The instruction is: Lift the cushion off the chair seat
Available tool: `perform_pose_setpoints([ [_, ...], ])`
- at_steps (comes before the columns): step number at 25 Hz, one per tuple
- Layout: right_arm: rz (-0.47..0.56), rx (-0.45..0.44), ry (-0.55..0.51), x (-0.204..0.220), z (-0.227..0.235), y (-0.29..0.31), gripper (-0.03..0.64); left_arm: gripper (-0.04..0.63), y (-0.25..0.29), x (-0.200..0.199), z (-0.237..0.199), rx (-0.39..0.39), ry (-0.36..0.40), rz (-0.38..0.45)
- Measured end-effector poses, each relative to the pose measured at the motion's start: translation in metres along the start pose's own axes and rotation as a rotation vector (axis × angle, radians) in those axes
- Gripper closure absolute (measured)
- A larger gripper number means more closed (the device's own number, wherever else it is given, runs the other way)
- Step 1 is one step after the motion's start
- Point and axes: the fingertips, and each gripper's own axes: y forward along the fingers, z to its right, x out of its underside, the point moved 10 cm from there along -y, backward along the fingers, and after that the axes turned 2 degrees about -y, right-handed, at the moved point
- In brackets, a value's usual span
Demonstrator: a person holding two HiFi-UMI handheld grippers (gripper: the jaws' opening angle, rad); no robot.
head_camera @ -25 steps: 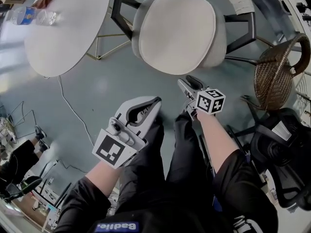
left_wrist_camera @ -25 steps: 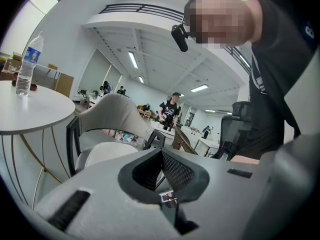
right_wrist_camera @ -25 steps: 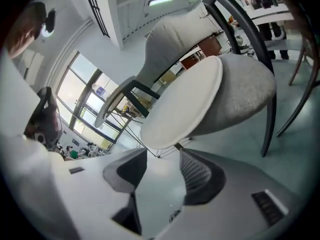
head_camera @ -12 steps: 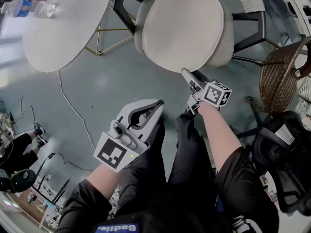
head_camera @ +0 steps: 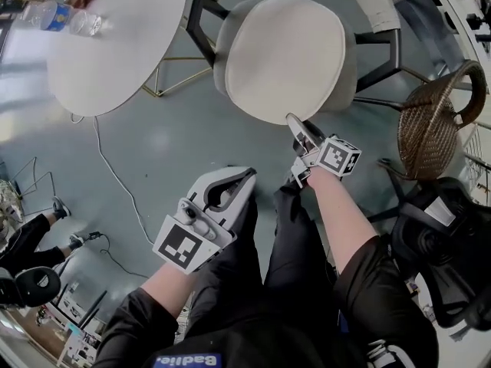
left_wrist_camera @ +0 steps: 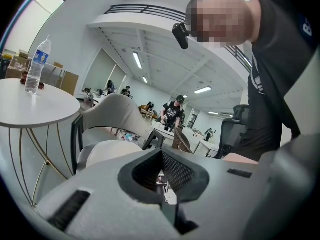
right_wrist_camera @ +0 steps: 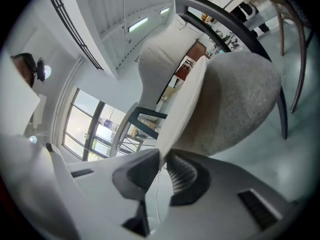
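Note:
A cream cushion (head_camera: 284, 56) lies on the grey padded chair seat (head_camera: 349, 71) at the top middle of the head view. My right gripper (head_camera: 294, 121) is at the cushion's near edge. Its jaws are closing, and the thin cushion edge (right_wrist_camera: 182, 109) runs down between the pads (right_wrist_camera: 147, 171), which pinch it above the grey seat (right_wrist_camera: 235, 104). My left gripper (head_camera: 247, 176) hangs lower left over the person's knee, away from the chair. It is shut with nothing in it (left_wrist_camera: 161, 151).
A round white table (head_camera: 115, 44) with a water bottle (head_camera: 57, 18) stands left of the chair. A wicker chair (head_camera: 433, 121) and a black office chair (head_camera: 437, 244) crowd the right. A cable (head_camera: 115, 175) trails on the floor.
My right gripper rose and reached forward to the cushion's near edge, rolled, and its wide jaws came together on that edge. The left gripper shifted only slightly.

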Motion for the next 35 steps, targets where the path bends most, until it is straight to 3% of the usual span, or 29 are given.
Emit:
perform_pose_setpoints([
  [6, -0.023, 0.003, -0.037, -0.027, -0.057, -0.03, 0.565, 0.58, -0.011, -0.049, 0.028, 0.02, 0.003, 0.037],
  [16, -0.013, -0.039, -0.107, -0.075, -0.164, -0.092, 0.572, 0.58, -0.036, -0.141, 0.077, 0.052, 0.105, 0.131],
  [24, -0.043, -0.09, -0.146, -0.074, -0.256, -0.15, 0.572, 0.58, -0.071, -0.195, 0.124, 0.081, 0.168, 0.169],
  [35, 0.02, -0.239, -0.35, -0.102, -0.363, -0.211, 0.572, 0.58, -0.109, -0.235, 0.163, 0.095, 0.214, 0.261],
])
